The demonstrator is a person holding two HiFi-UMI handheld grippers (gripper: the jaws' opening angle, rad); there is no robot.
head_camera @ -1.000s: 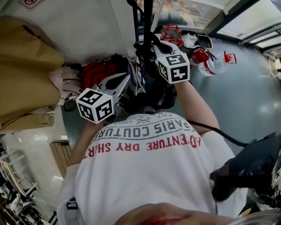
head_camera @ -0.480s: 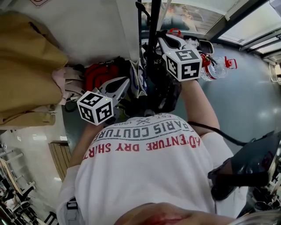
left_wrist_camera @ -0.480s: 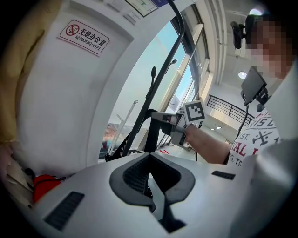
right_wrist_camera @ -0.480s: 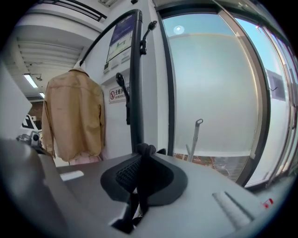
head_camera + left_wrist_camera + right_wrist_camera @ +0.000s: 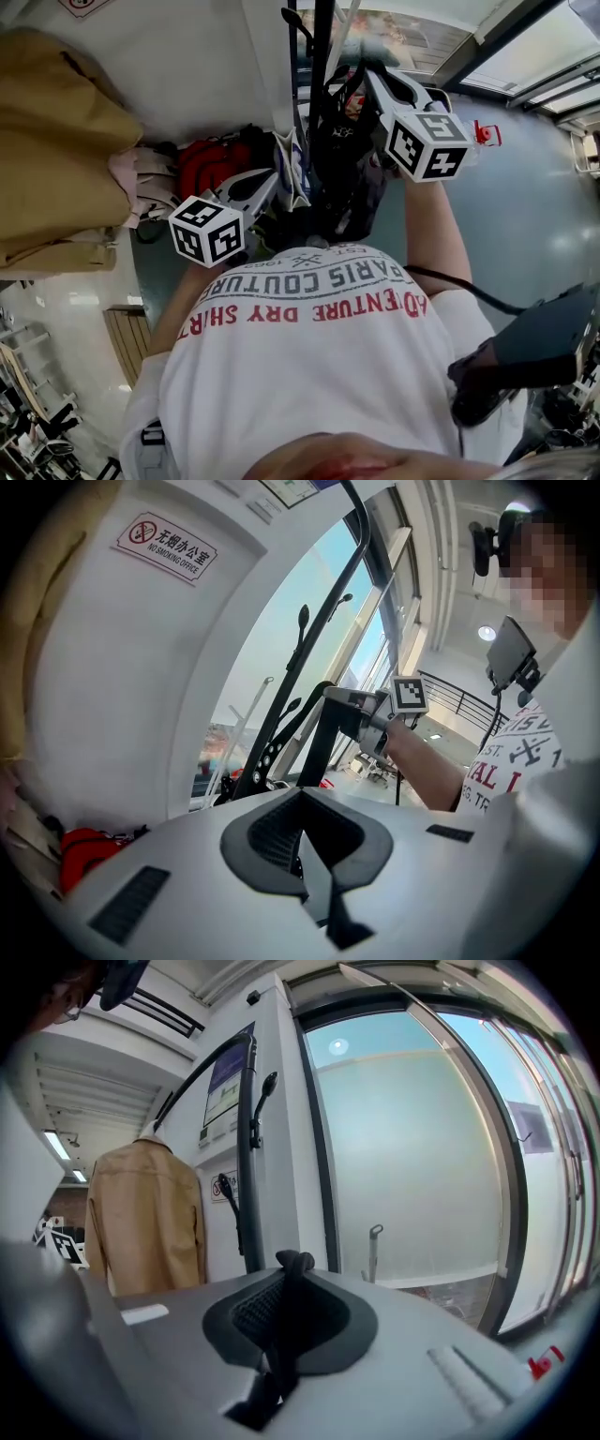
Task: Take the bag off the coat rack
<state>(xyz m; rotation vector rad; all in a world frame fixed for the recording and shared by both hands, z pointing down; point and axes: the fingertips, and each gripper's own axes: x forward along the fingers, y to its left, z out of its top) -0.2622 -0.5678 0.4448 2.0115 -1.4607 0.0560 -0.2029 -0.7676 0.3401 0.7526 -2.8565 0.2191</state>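
Note:
The black coat rack pole [image 5: 323, 56] rises at the top middle of the head view. A black bag [image 5: 342, 178] hangs against it, just past the person's white T-shirt. My right gripper [image 5: 370, 75] is raised beside the pole, above the bag. It is shut on the bag's black strap [image 5: 281, 1335], whose end pokes out past the pads in the right gripper view. My left gripper [image 5: 274, 178] sits lower, at the bag's left side. Its jaws look shut and I see nothing between them [image 5: 302, 794]. The left gripper view shows the right gripper [image 5: 361, 705] up by the pole.
A tan coat [image 5: 56, 159] hangs at the left against the white wall. Red bags [image 5: 211, 159] lie on the floor by the rack's foot. A bottle with a red cap [image 5: 478, 131] lies at the right. Glass doors [image 5: 422, 1147] stand behind the rack.
My right gripper has risen and swung to the right beside the pole with the strap in it, and the bag has come up with it. The left gripper has barely moved.

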